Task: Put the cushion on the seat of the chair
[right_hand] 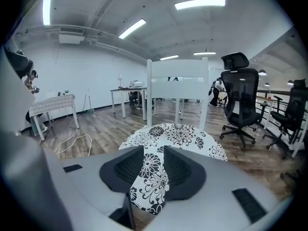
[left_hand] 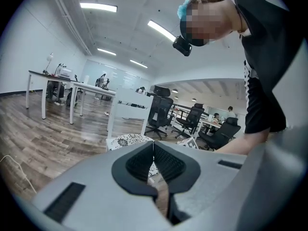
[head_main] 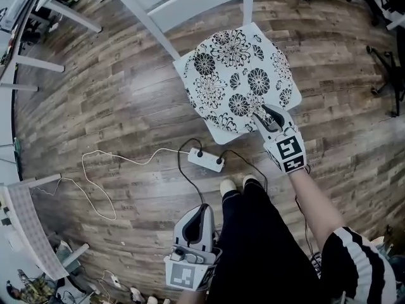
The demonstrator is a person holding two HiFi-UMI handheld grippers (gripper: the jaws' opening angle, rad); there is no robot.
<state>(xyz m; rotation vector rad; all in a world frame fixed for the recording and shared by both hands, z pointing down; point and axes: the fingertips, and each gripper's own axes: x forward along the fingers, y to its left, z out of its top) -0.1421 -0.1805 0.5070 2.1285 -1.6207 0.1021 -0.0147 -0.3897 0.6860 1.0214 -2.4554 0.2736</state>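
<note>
Floral cushion [head_main: 237,81] on chair seat [head_main: 217,133]; right hand-held gripper [head_main: 261,114] wide, straddling its lower-right corner; left hand-held gripper [head_main: 197,215] closed, farther.

Floor: wood planks [head_main: 126,94] ran throughout.
Ceiling: strip lights [right_hand: 199,4] glowed.
Right: black office chairs [right_hand: 240,105] stood.
Far left: white desks [left_hand: 72,88] stood.

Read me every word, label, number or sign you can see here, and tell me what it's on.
No readable text in any view.
Left gripper and right gripper: square black-and-white marker patterns only, no letters.
Cushion: flower print, no words.
Power strip: any label is too small to read.
</note>
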